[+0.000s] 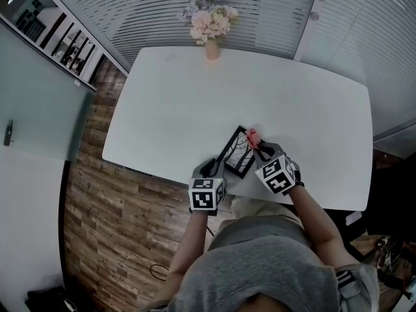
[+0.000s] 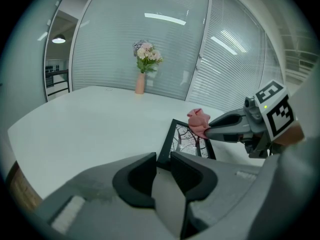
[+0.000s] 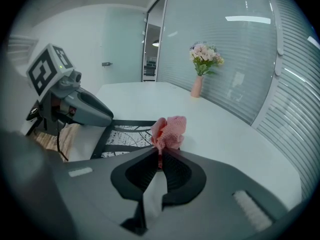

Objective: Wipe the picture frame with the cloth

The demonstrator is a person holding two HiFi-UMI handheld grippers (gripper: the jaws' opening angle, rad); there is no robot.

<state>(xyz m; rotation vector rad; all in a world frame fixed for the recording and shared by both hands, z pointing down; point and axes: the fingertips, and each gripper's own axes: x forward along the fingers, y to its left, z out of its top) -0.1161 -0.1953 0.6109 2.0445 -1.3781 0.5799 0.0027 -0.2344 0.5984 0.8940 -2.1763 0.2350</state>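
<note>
A black picture frame with a branch drawing lies on the white table near its front edge. My left gripper is shut on the frame's near edge; in the left gripper view the frame runs out from between the jaws of that gripper. My right gripper is shut on a bunched pink cloth. In the right gripper view the cloth sticks out past the right gripper and rests at the far right part of the frame.
A pink vase of flowers stands at the table's far edge. Ribbed glass walls close the room behind it. Wooden floor lies to the table's left, and the person's body is against the front edge.
</note>
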